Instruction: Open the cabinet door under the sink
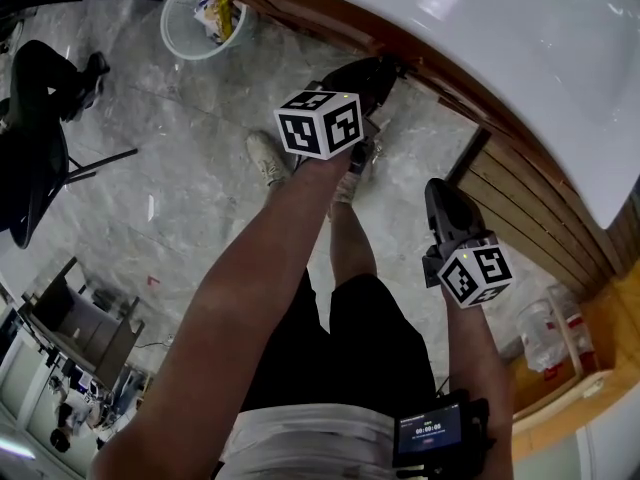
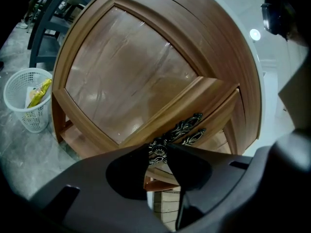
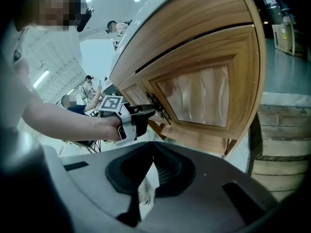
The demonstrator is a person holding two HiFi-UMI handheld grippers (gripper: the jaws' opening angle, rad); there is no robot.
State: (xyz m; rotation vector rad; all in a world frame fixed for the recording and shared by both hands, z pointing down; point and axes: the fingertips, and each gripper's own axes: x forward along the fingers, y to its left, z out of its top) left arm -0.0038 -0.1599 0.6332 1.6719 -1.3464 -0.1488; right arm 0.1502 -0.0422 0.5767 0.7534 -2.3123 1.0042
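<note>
there, the cabinet door (image 2: 126,76) filled the left gripper view: a curved wooden frame round a glossy panel, set under the white sink (image 1: 540,48). its ornate dark handle (image 2: 181,128) ran along the door's inner edge. the left gripper (image 2: 158,152) was pinched on the handle's lower end, one jaw touching the metal on each side. a second handle (image 2: 195,135) of the same pattern lay just beside it on the neighbouring door.

the left gripper's own body cut off the door's lower corner. with the wide-angle bend, it could not be told whether the door stood ajar or flush. in the head view the door was almost wholly hidden beneath the sink's overhang. only a brown strip showed there, with the left gripper's nose pushed in against it.

the right gripper (image 3: 151,152) hung well apart from the door, lower and to the side. its jaws were pressed together at the tips with nothing between them, and only floor showed through the slit below.

a white waste basket (image 2: 26,98) holding a yellow wrapper stood on the marble floor (image 1: 200,168) near the cabinet's other side. slatted wood (image 3: 282,149) beside the cabinet was cut off by the picture's edge. a black chair (image 1: 40,118) stood farther off, only partly in view.
</note>
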